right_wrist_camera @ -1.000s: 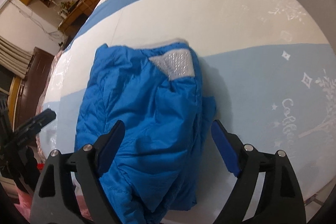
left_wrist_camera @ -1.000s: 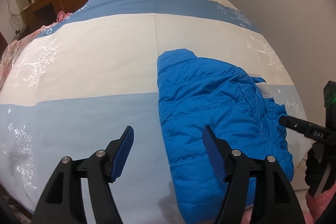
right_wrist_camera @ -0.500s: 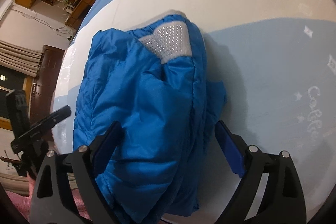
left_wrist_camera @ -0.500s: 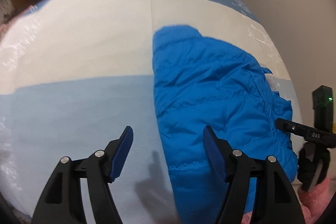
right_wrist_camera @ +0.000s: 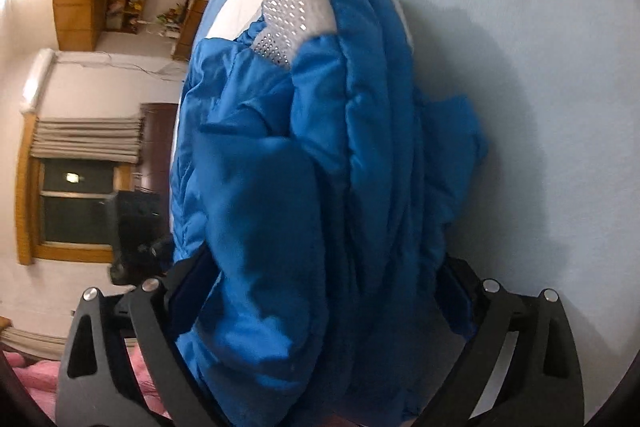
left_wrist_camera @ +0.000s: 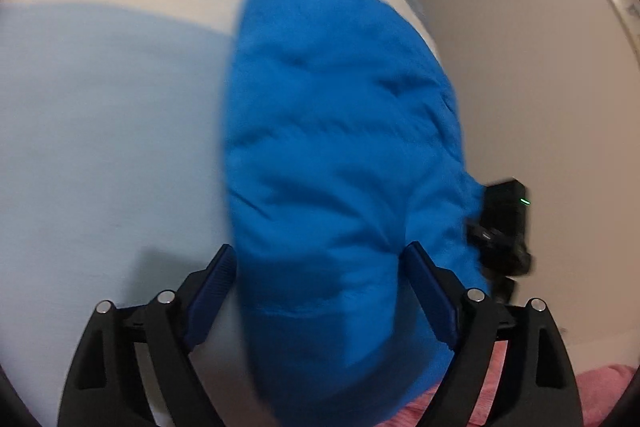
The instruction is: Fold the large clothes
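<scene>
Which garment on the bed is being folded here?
On the bed's pale blue and white cover, look near the edge. The bright blue quilted jacket lies bunched there between both open claws, the only item with a silvery studded patch.

Motion blur smears the jacket (left_wrist_camera: 340,147) in the left wrist view. Its bulk hides the right gripper (right_wrist_camera: 320,291) fingertips (both pads), and the bottom edge crops its hem.
</scene>
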A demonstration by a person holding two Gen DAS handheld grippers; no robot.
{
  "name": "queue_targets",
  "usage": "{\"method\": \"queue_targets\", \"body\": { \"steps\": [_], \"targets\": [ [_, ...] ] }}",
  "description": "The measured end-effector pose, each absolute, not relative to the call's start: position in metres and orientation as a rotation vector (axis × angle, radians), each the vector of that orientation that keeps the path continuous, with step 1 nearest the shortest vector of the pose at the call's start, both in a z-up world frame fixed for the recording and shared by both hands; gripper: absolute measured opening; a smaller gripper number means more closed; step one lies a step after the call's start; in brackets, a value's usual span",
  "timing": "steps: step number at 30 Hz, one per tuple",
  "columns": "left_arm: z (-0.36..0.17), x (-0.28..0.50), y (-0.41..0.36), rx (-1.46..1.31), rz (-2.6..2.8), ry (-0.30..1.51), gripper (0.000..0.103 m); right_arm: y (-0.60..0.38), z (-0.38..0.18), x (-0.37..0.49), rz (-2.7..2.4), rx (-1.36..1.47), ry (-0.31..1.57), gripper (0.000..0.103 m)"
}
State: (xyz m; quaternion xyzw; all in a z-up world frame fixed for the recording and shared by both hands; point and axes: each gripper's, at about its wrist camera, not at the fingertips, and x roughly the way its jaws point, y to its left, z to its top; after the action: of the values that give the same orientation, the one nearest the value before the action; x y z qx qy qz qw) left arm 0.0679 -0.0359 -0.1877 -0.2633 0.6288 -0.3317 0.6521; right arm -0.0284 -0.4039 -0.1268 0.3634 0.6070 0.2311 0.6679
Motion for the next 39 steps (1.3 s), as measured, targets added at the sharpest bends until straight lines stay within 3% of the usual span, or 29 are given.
{"method": "queue_targets", "body": {
  "steps": [3, 5, 7, 11, 39],
  "targets": [
    [-0.196, 0.062, -0.046, -0.630, -0.767, 1.412, 0.092, -0.405, -0.128, -0.032, 0.540, 0.838, 1.346, 0.094],
    [-0.193, 0.058, -0.050, -0.616, -0.747, 1.396, 0.091, -0.404, -0.128, -0.036, 0.551, 0.840, 1.329, 0.080],
    [-0.185, 0.055, -0.053, -0.586, -0.733, 1.381, 0.082, -0.408, -0.123, -0.040, 0.560, 0.852, 1.318, 0.066],
    [-0.166, 0.046, -0.059, -0.517, -0.717, 1.347, 0.071, -0.411, -0.106, -0.043, 0.569, 0.807, 1.299, 0.048],
    [-0.147, 0.032, -0.101, -0.245, -0.501, 1.366, 0.065, -0.344, -0.056, -0.043, 0.244, 0.348, 1.458, 0.042]
  ]
}}
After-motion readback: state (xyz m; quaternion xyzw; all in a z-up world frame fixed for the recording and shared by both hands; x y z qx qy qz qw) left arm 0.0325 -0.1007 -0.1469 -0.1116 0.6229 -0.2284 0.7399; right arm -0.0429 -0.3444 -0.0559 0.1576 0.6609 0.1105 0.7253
